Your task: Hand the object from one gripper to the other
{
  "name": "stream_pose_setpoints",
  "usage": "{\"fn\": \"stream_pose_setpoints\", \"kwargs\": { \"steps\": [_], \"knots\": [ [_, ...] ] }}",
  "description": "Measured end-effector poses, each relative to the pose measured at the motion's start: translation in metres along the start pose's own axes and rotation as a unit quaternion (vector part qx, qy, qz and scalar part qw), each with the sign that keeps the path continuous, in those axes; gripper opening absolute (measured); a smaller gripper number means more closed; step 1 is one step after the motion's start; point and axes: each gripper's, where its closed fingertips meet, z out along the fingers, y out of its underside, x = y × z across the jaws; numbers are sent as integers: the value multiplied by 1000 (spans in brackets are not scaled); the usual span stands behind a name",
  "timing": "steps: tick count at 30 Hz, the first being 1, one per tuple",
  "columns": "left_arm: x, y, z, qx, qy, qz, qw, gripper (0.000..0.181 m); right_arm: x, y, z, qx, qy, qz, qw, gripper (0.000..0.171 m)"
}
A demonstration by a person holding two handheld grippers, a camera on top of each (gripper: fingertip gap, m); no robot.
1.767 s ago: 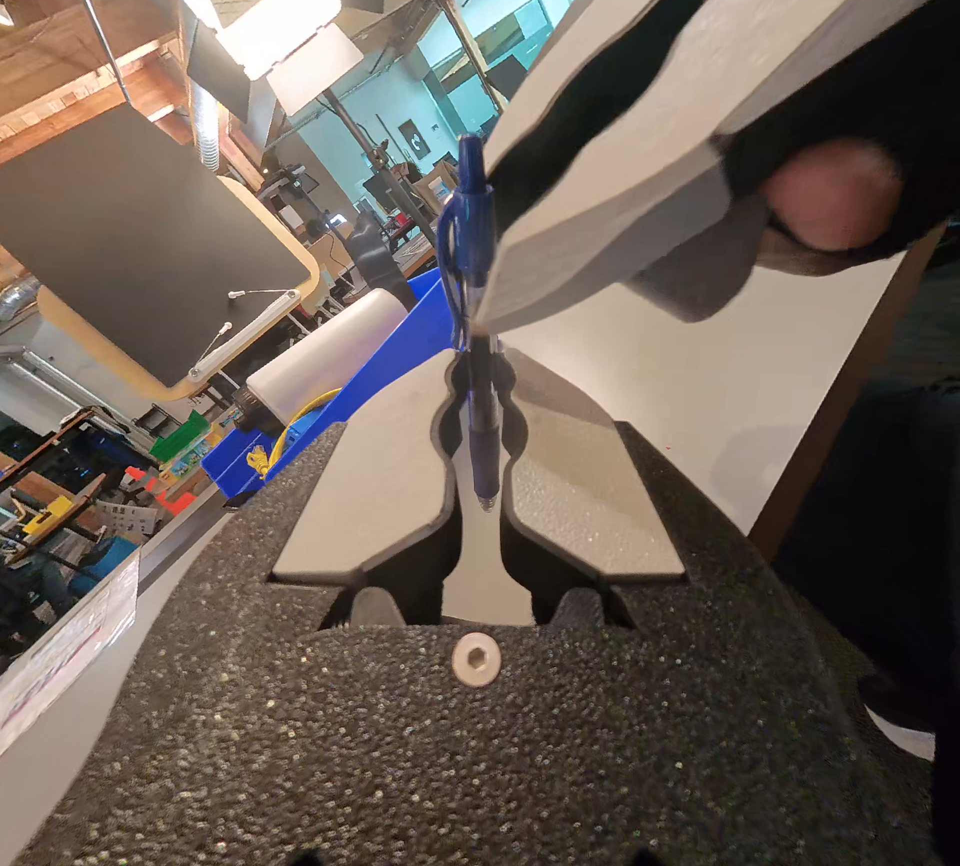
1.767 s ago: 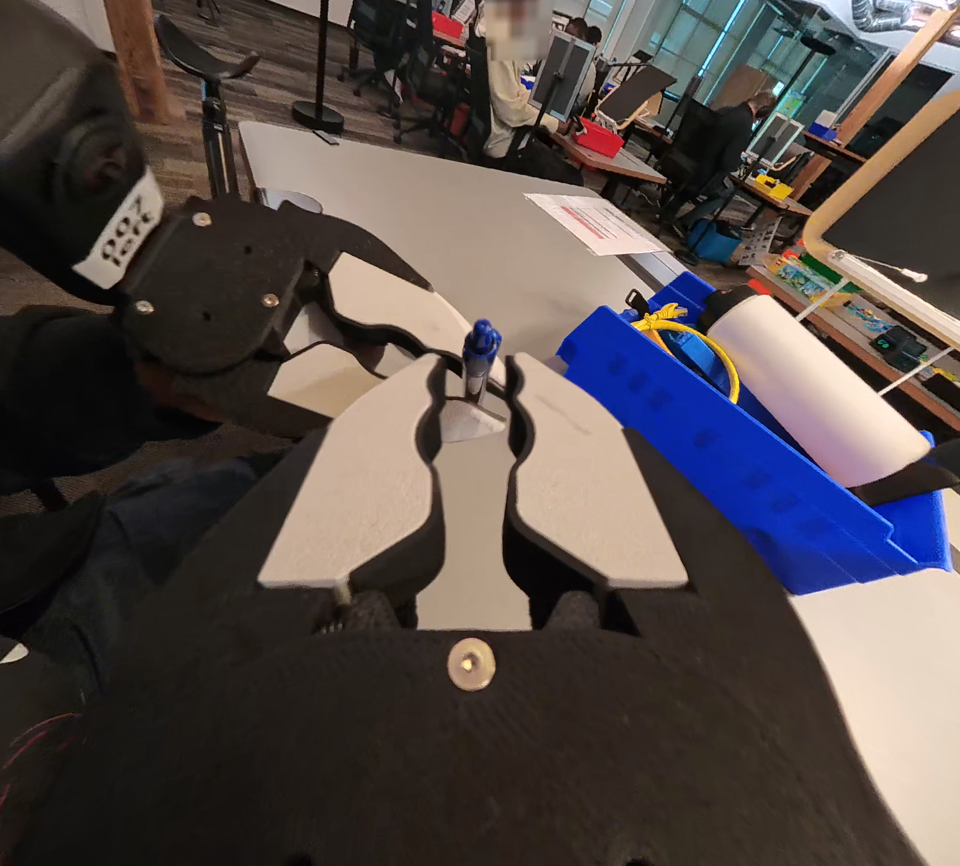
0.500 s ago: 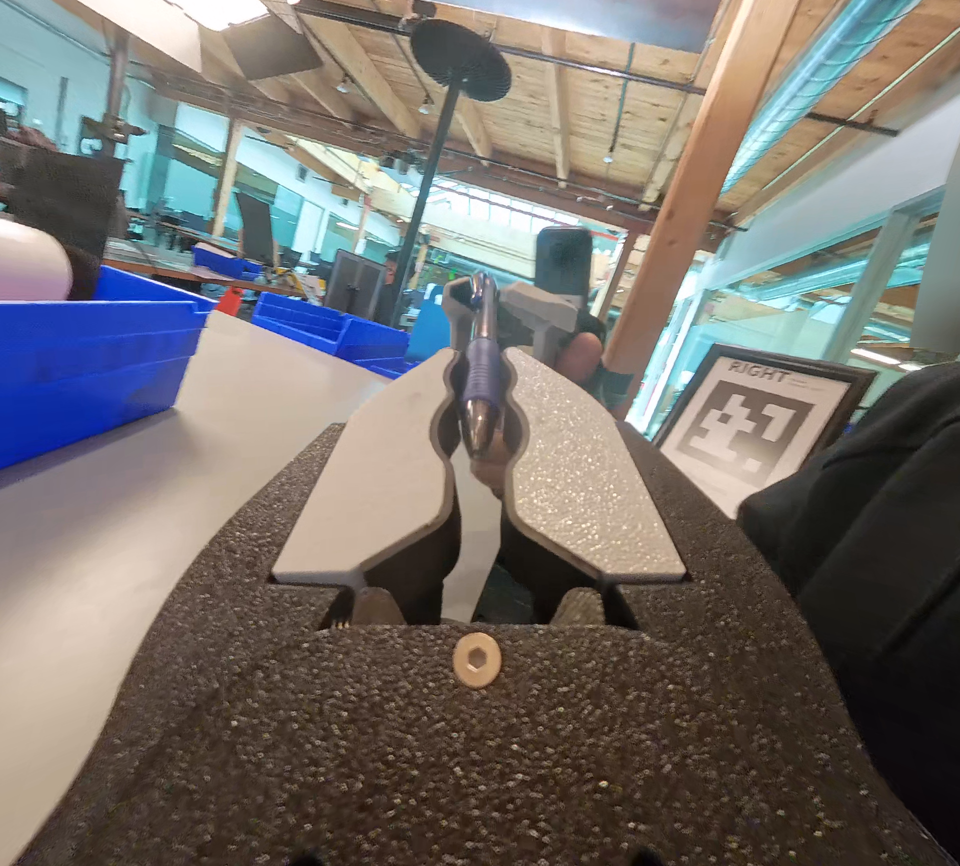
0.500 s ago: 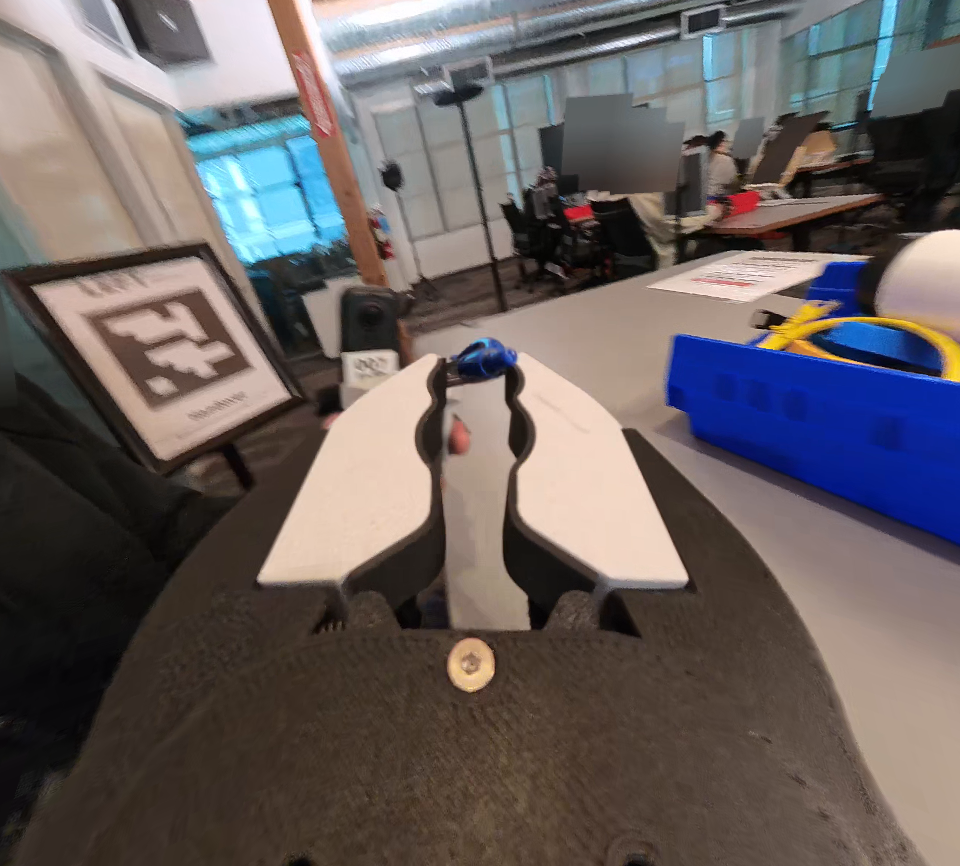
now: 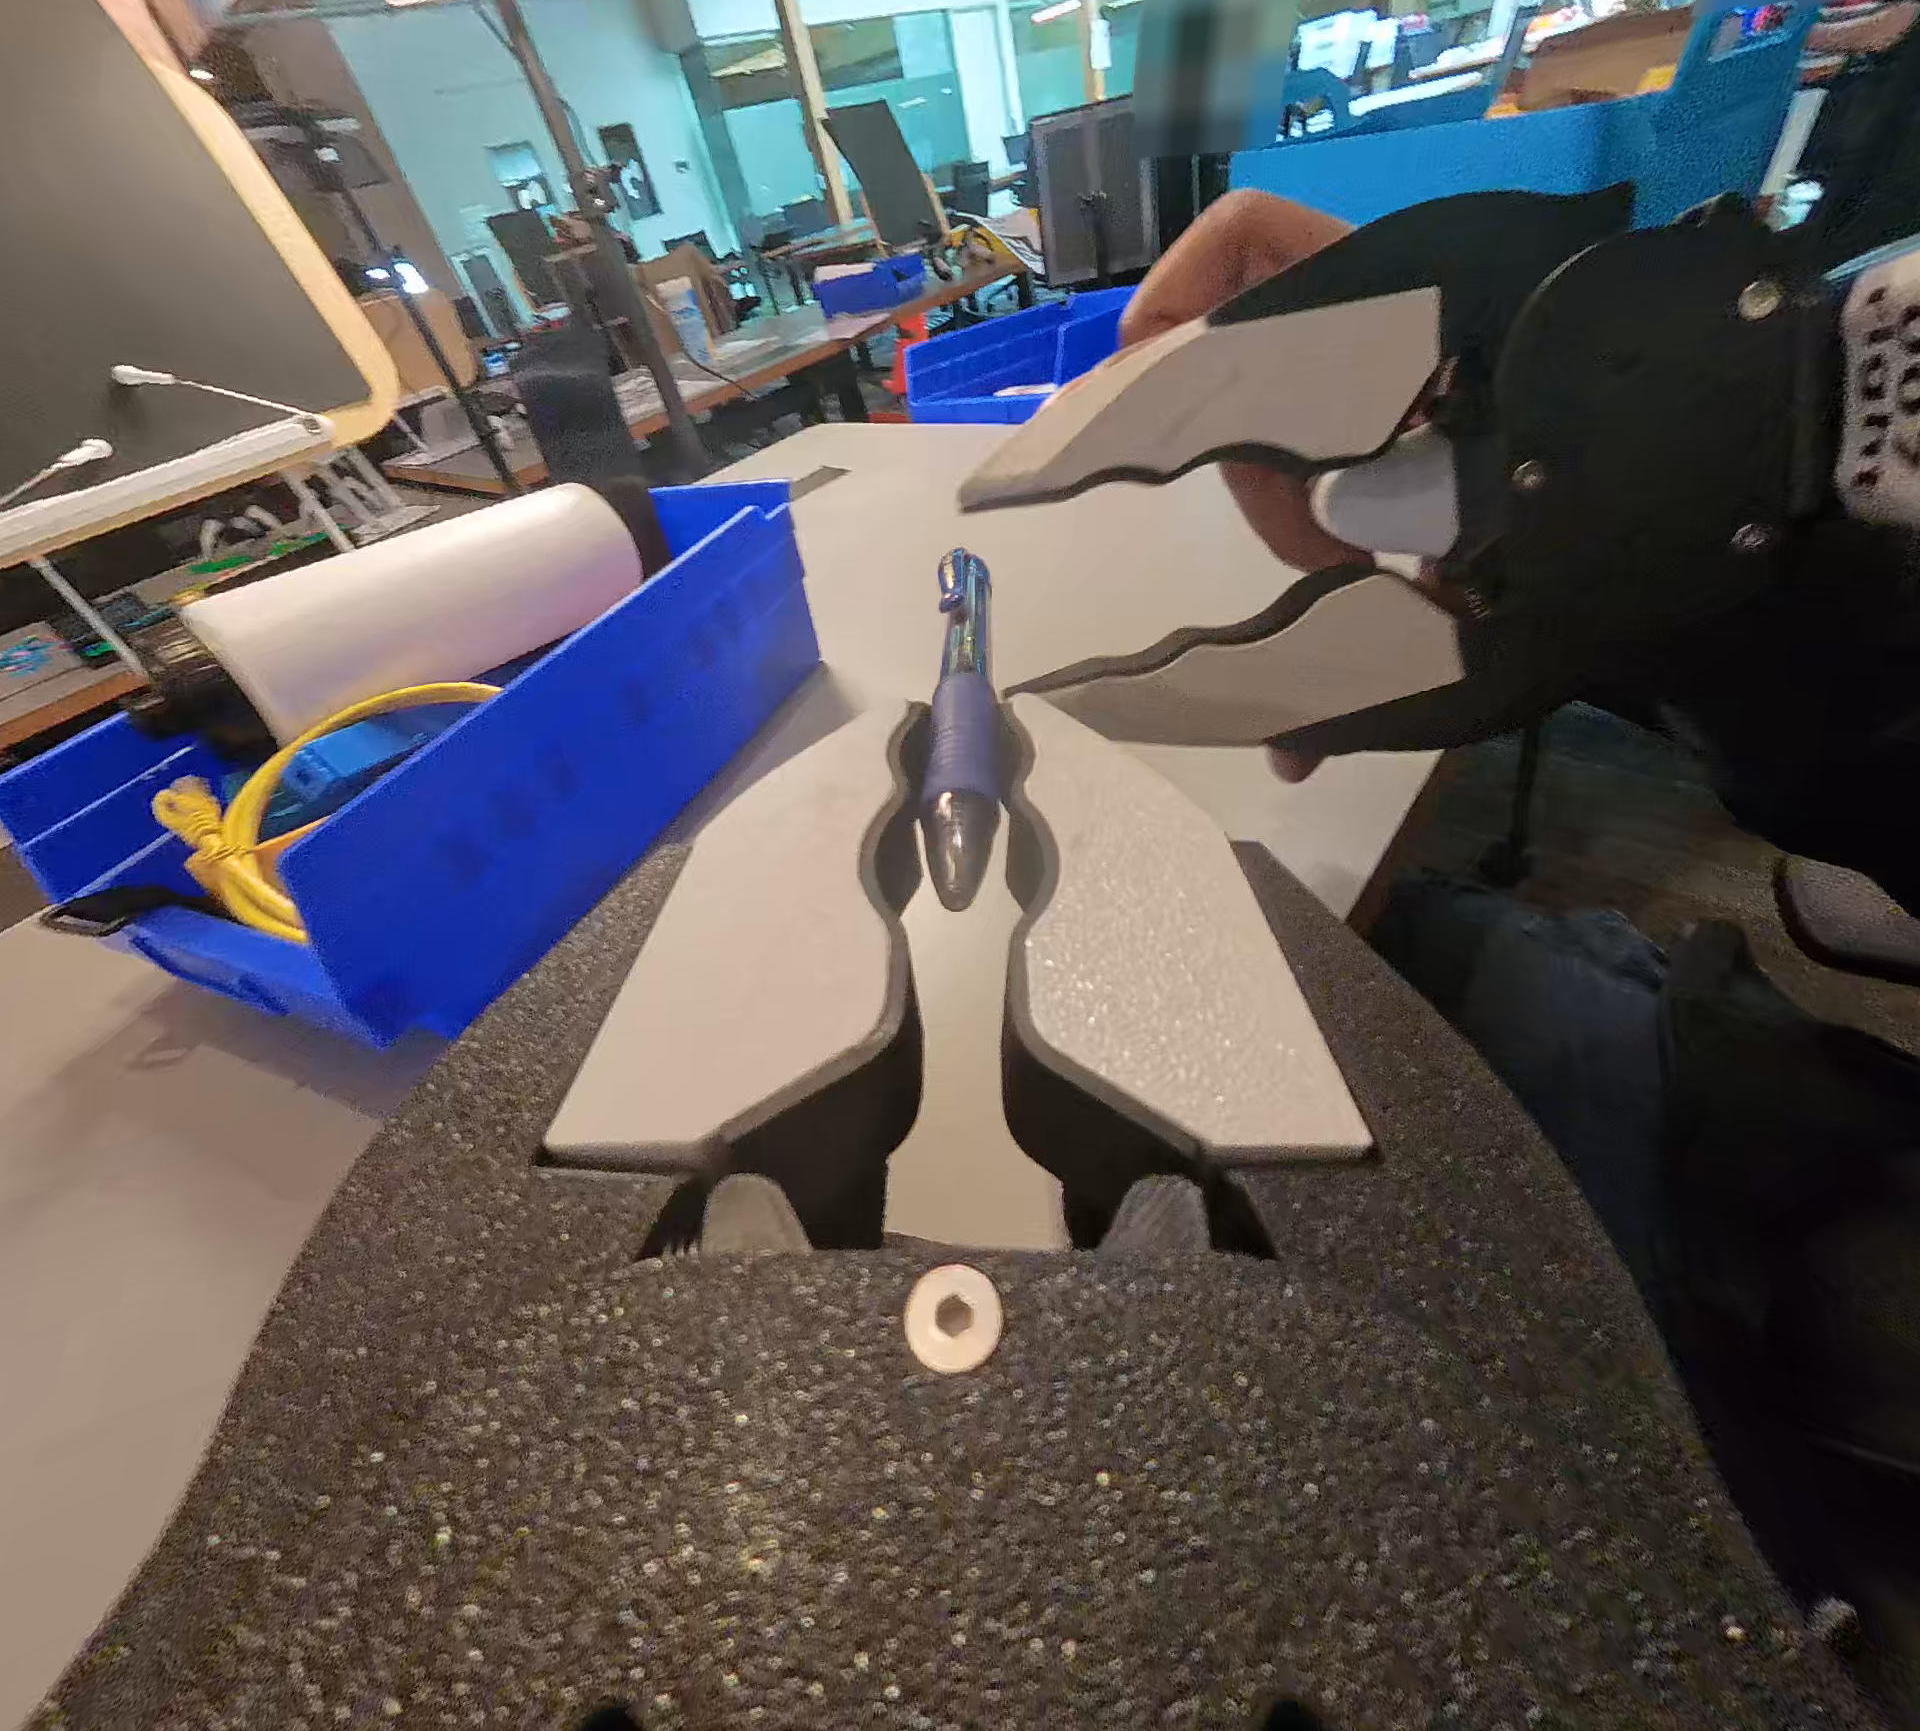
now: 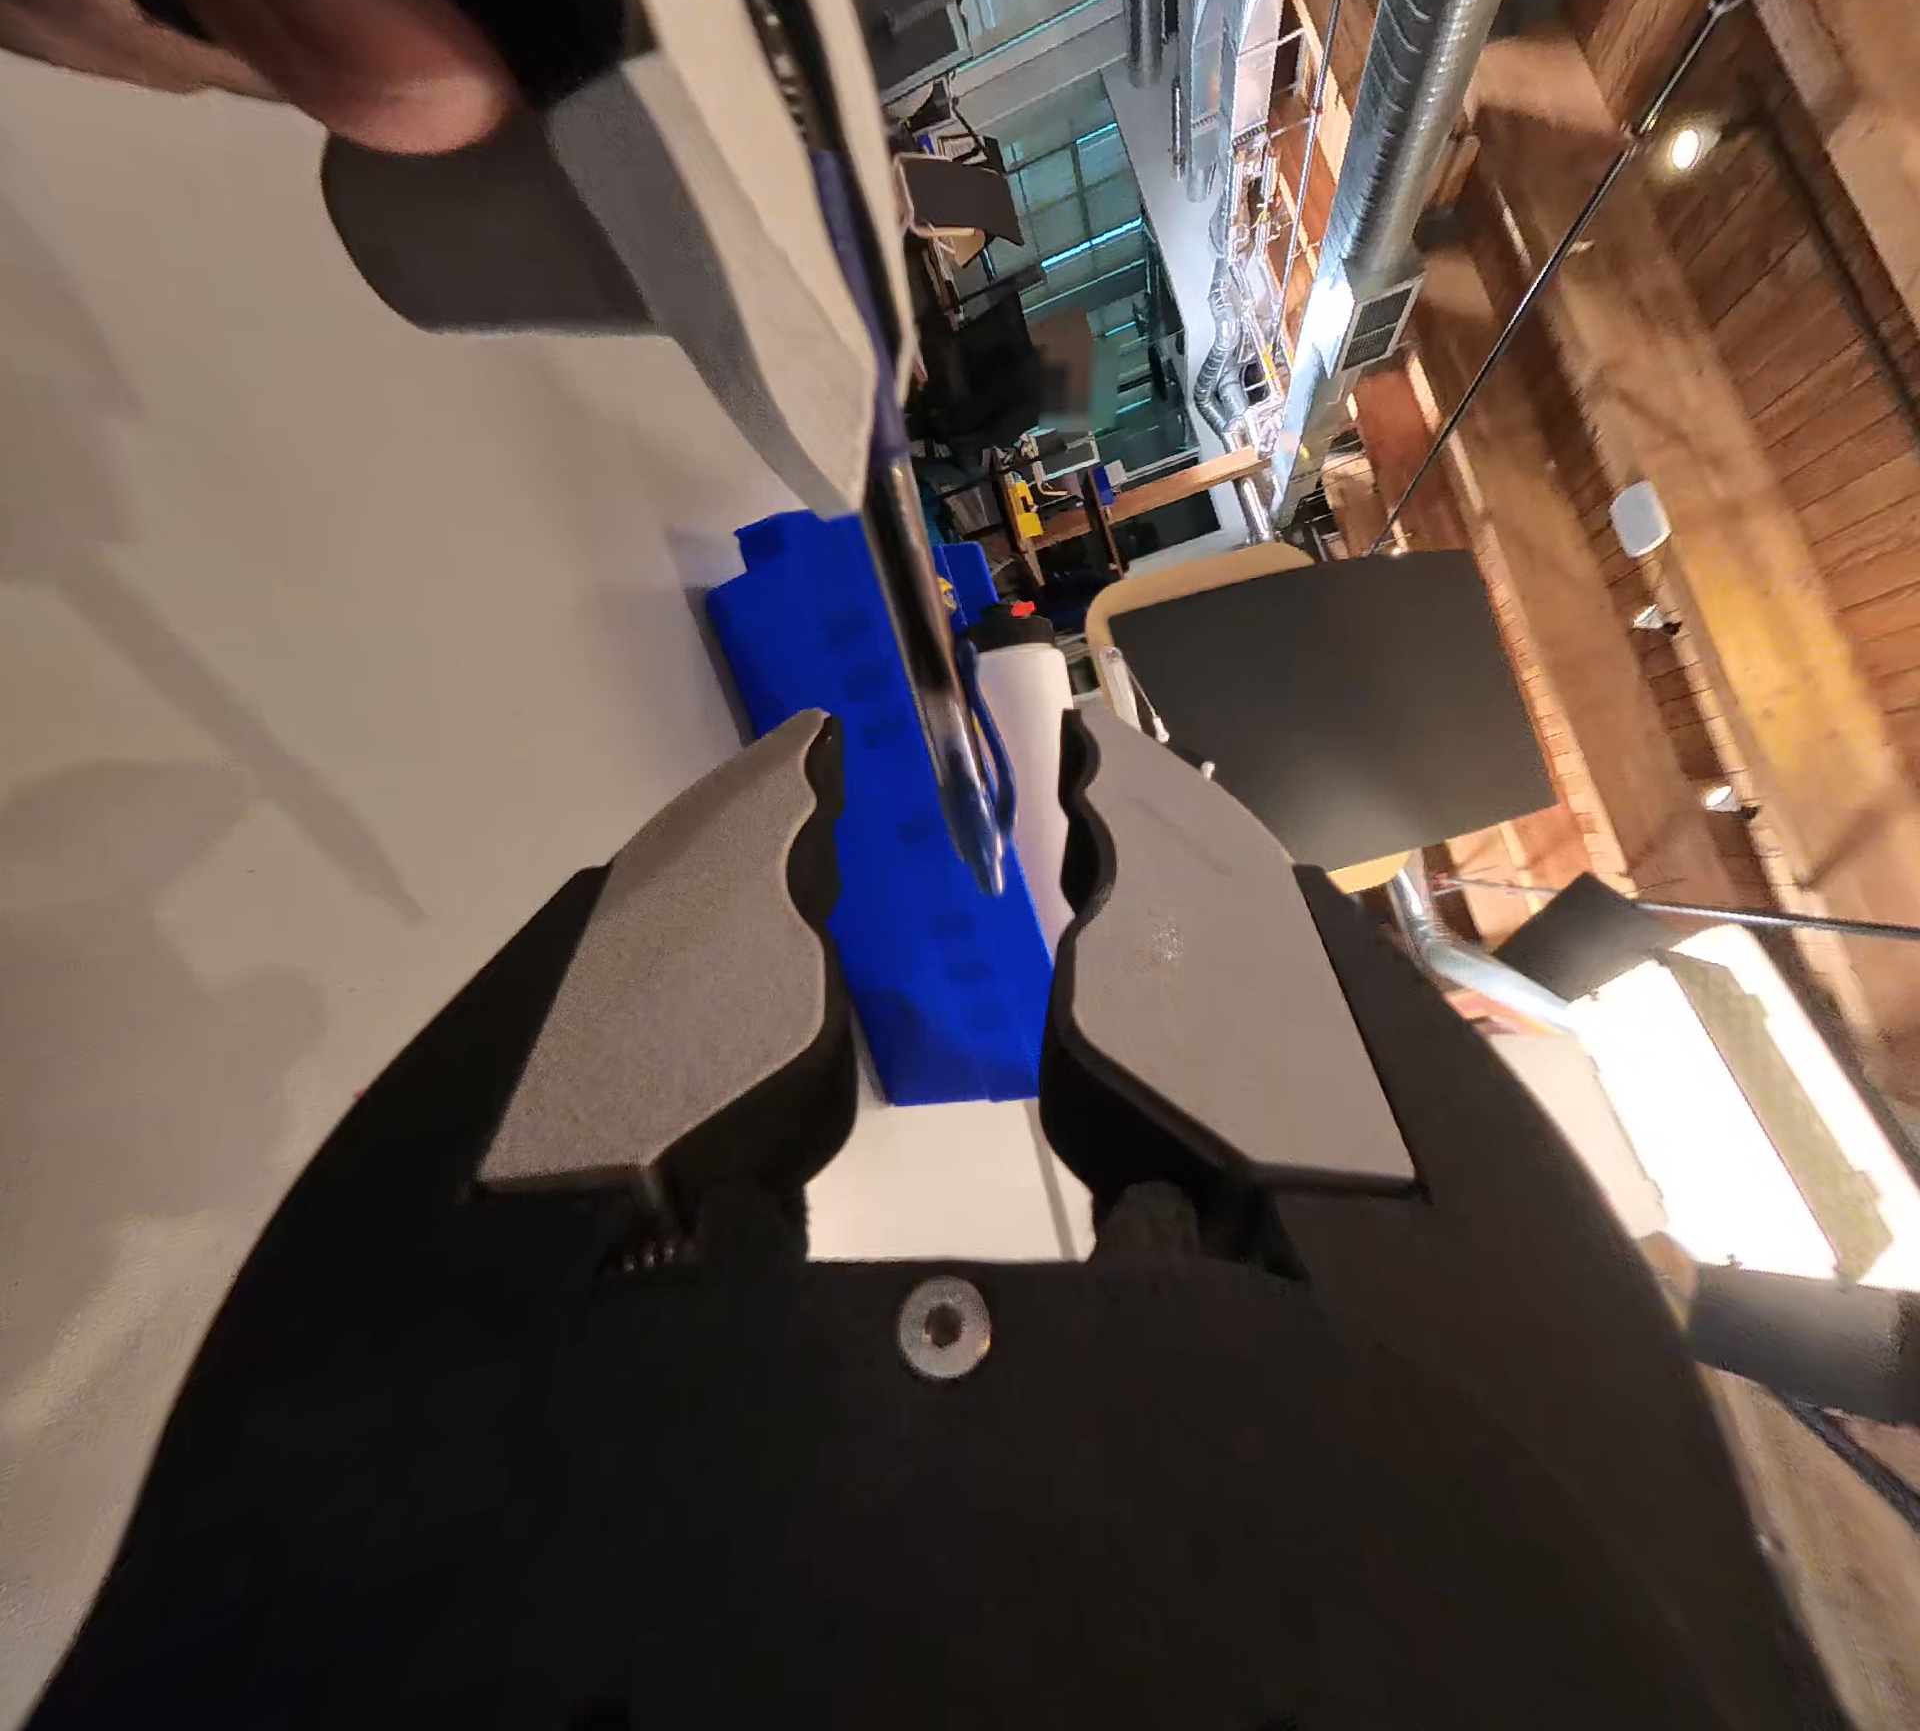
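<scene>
Left wrist view: left gripper (image 5: pixel 958 725) fingers pinching blue pen (image 5: pixel 961 715); right gripper (image 5: pixel 1003 590) now released, fingers spread beside pen's far end. Handover effectively done.

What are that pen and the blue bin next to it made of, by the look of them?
The pen, clamped in the left gripper: probably plastic, with a clear, glossy upper barrel you can see through, and a ribbed blue sleeve, likely rubber, where the fingers pinch it.

The blue bin: seemingly moulded hard plastic, with an even colour, a soft sheen and thin, straight walls.
</scene>
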Motion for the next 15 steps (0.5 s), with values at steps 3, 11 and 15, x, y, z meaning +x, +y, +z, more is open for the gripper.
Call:
{"fn": "stream_pose_setpoints", "kwargs": {
  "steps": [3,11,15],
  "knots": [
    [9,0,1,-3,24,-2,1000,13,-8,4,6,-27,2,-30,999,24],
    [3,-17,-7,80,72,-114,988,40,-15,-7,10,40,-95,239,965,14],
    [4,-21,-10,111,110,-157,975,44,-23,-43,-6,150,-265,477,825,14]
  ]
}}
